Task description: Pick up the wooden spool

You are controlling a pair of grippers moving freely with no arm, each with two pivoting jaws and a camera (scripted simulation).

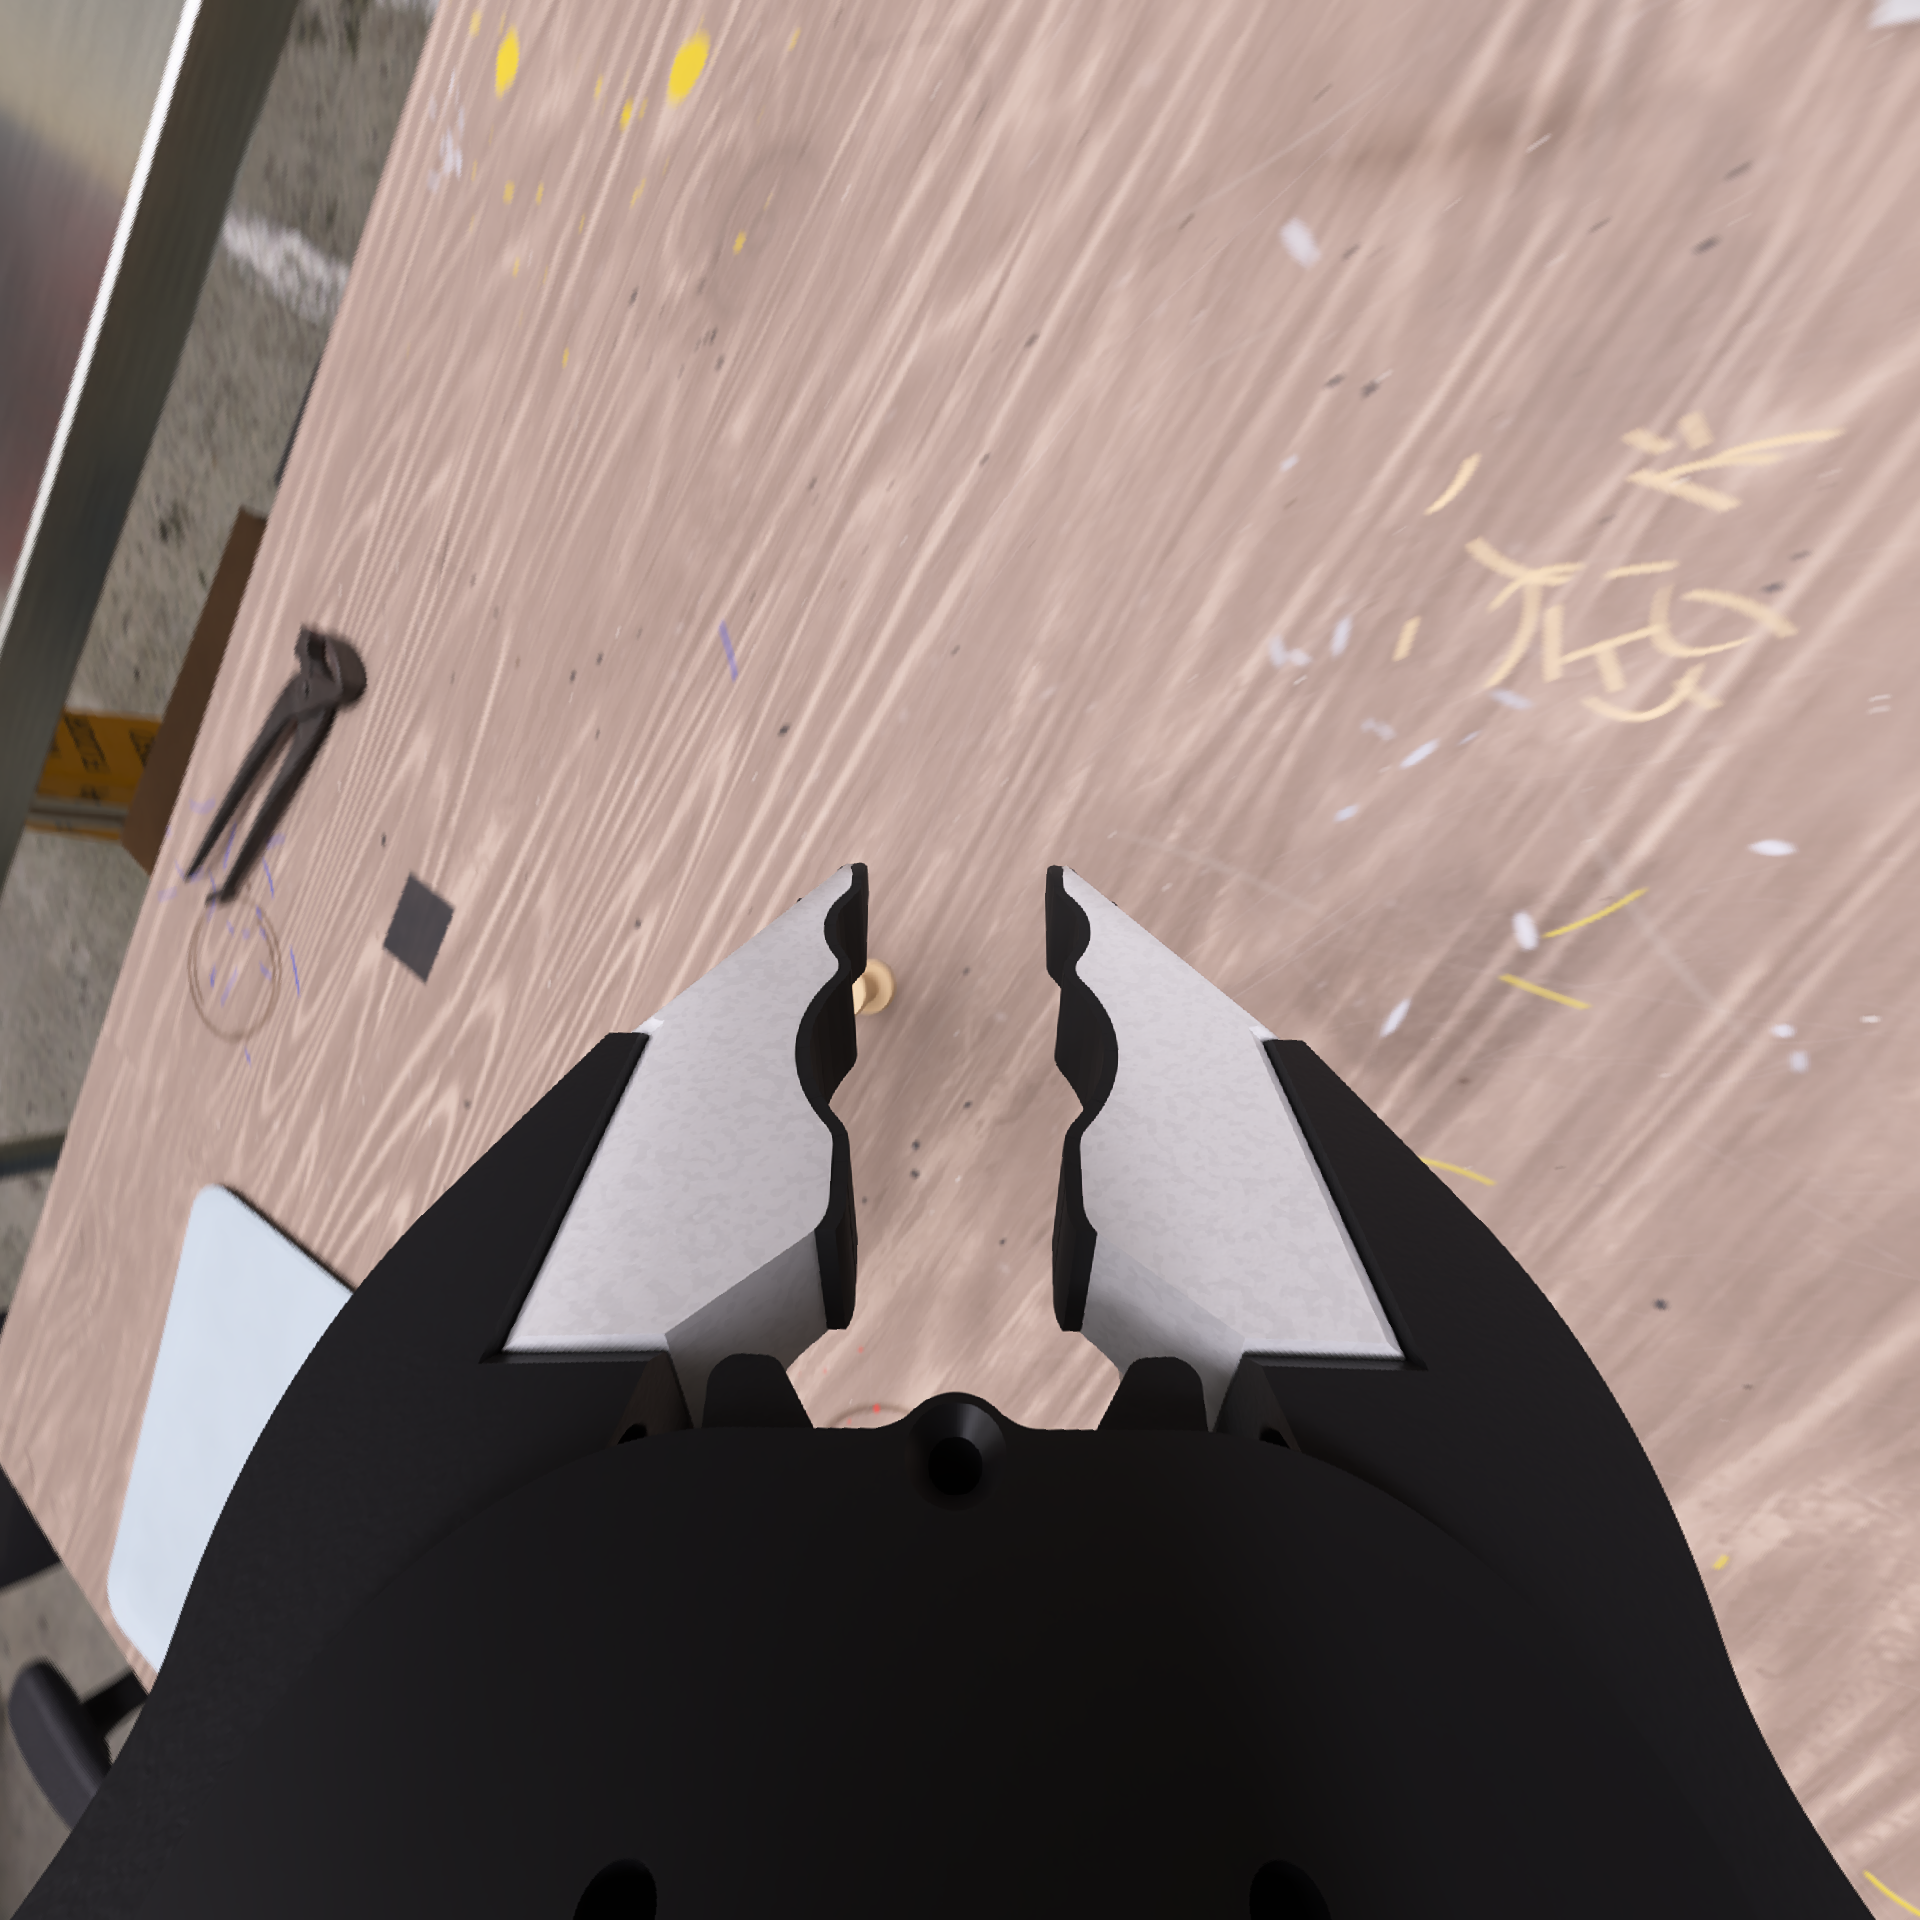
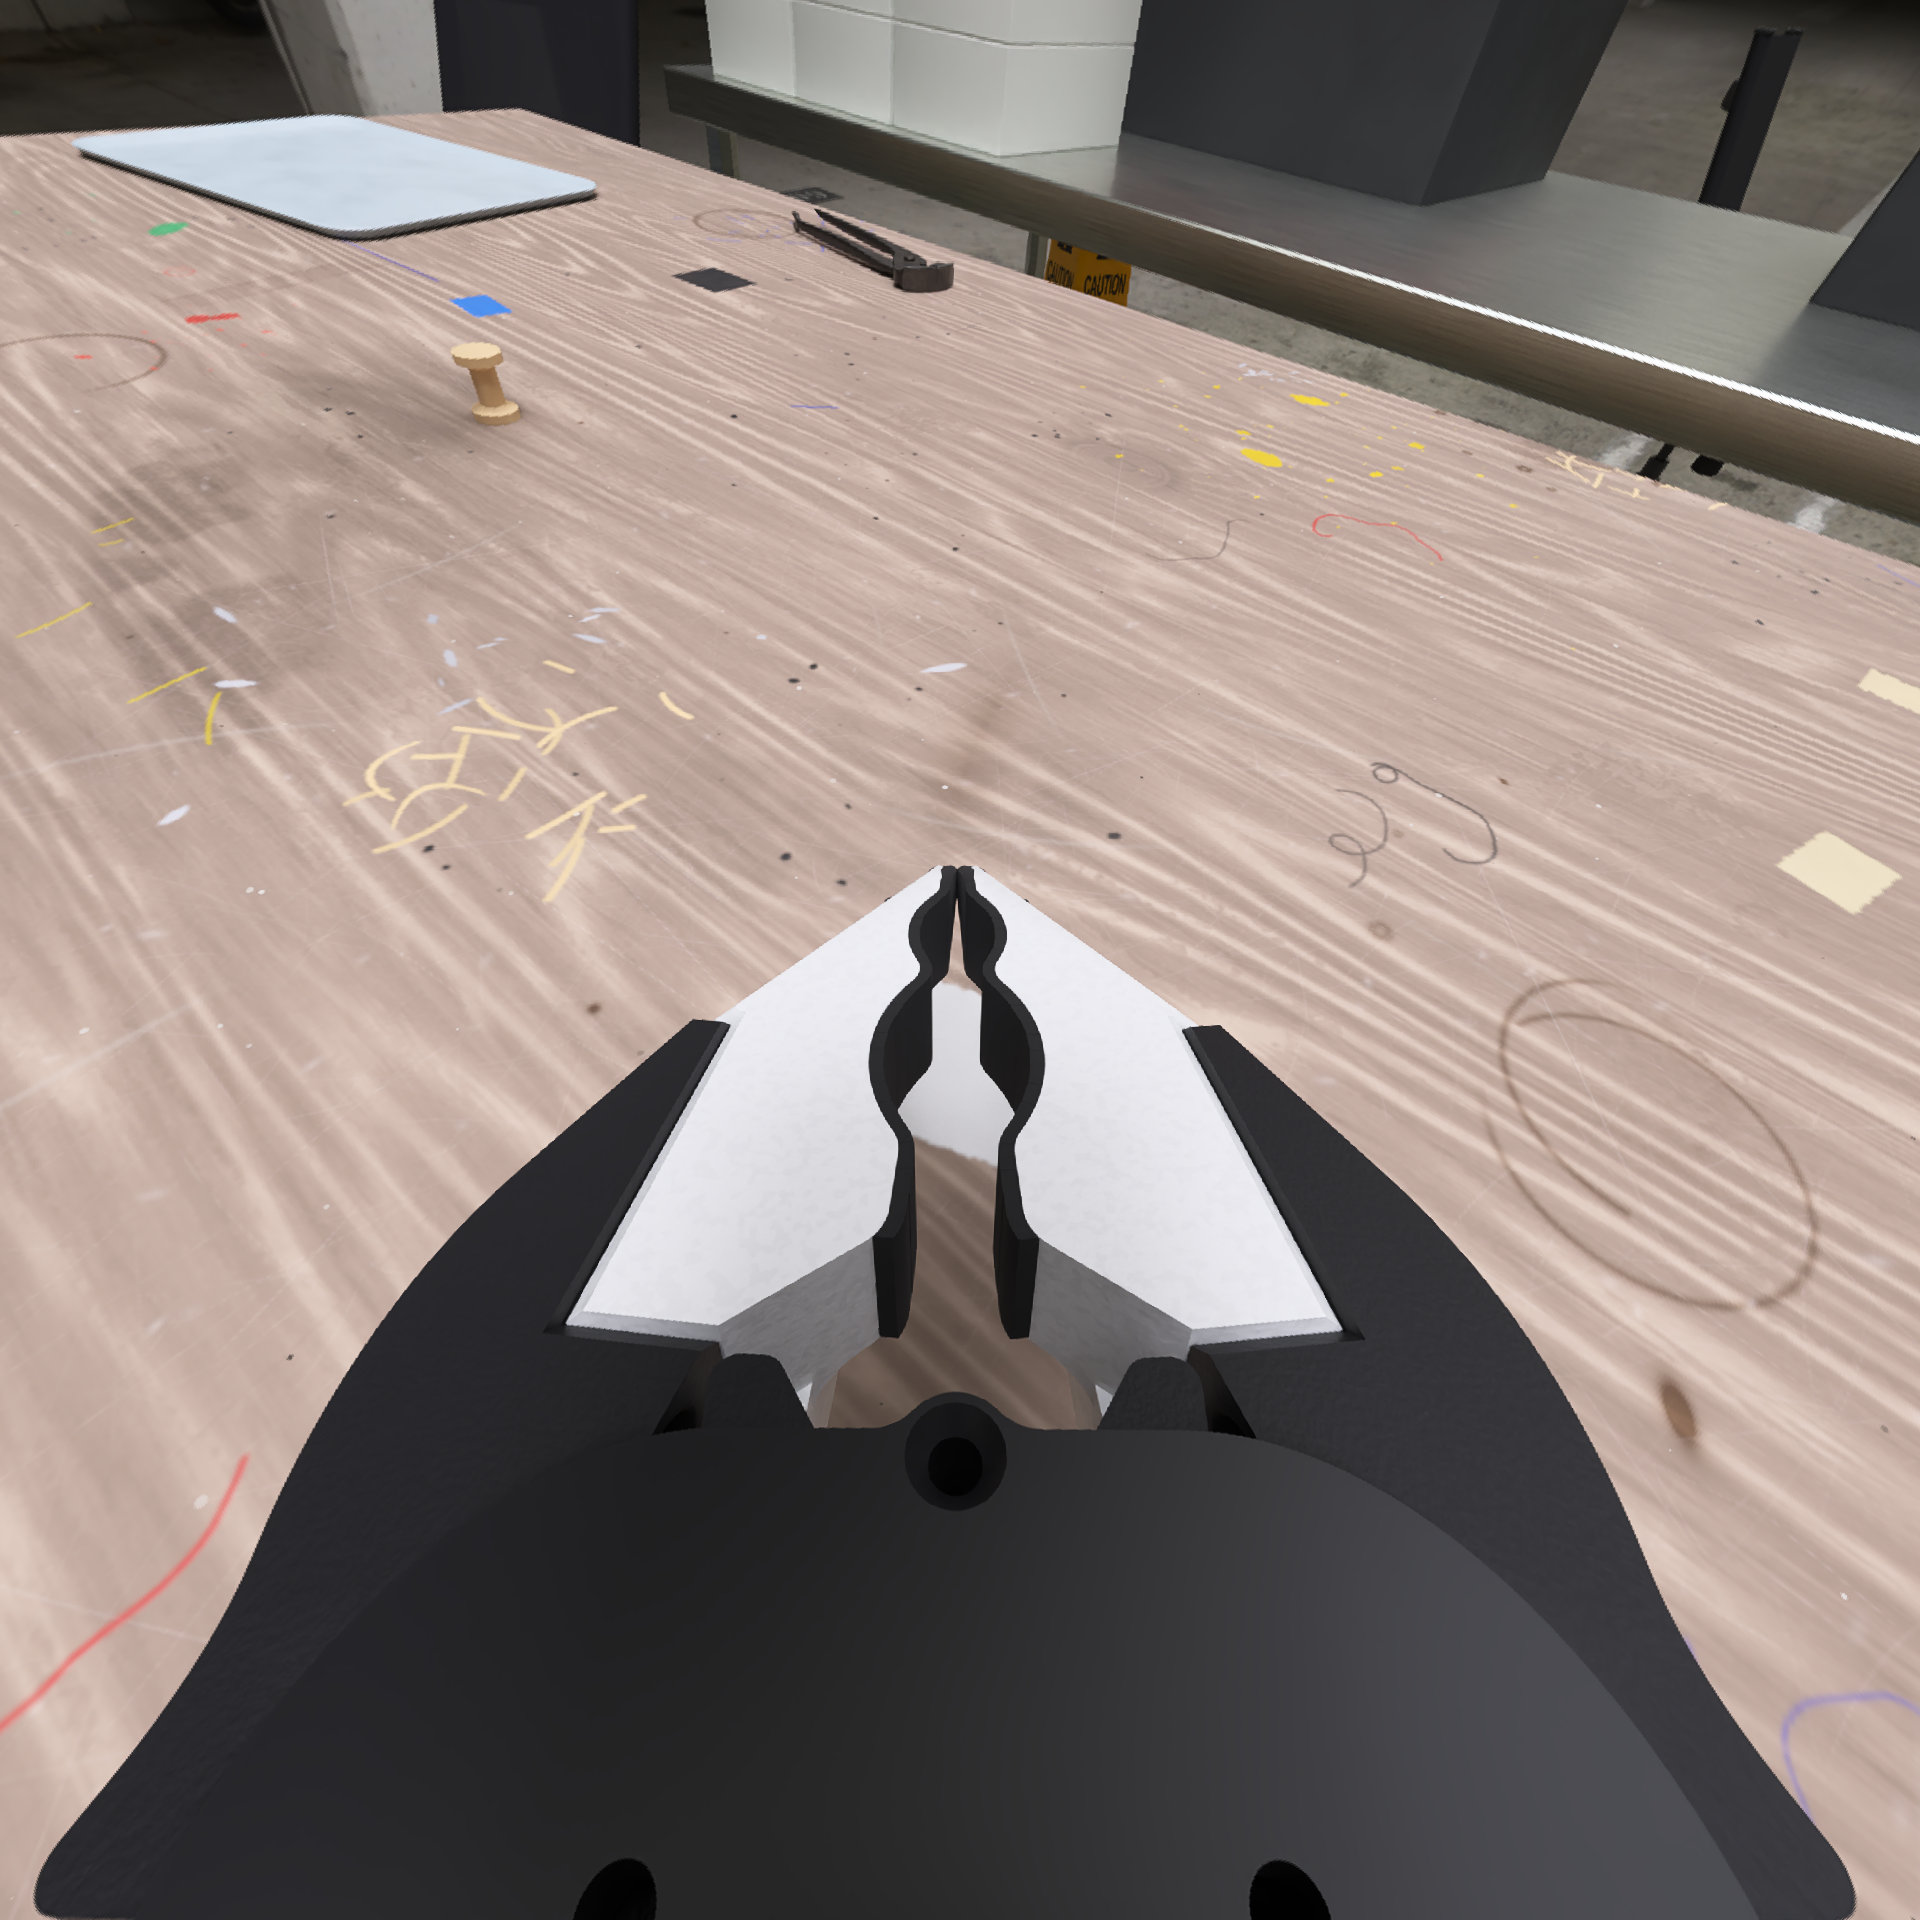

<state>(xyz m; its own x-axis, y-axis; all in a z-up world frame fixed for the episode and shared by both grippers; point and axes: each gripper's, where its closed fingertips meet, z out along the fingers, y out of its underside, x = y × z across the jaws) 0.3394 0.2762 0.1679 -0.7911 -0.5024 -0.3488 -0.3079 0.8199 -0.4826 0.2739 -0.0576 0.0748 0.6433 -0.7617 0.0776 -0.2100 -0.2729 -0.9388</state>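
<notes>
The wooden spool [image 2: 485,383] is small and pale tan and stands upright on the wooden table in the right wrist view, far to the upper left. In the left wrist view, only a sliver of the spool [image 1: 875,989] shows beside the left finger's inner edge, below the gripper. My left gripper [image 1: 957,881] is open and empty, above the table, with the spool near its left finger. My right gripper [image 2: 957,878] is shut on nothing, far from the spool, over the table's middle.
A pair of dark pincers [image 1: 272,756] [image 2: 876,254] lies near the table's edge. A pale grey flat board [image 1: 213,1382] [image 2: 338,171] lies at a corner. A small black square [image 1: 419,928] [image 2: 713,278] and a blue square [image 2: 480,305] mark the tabletop. A metal bench [image 2: 1351,229] stands beyond.
</notes>
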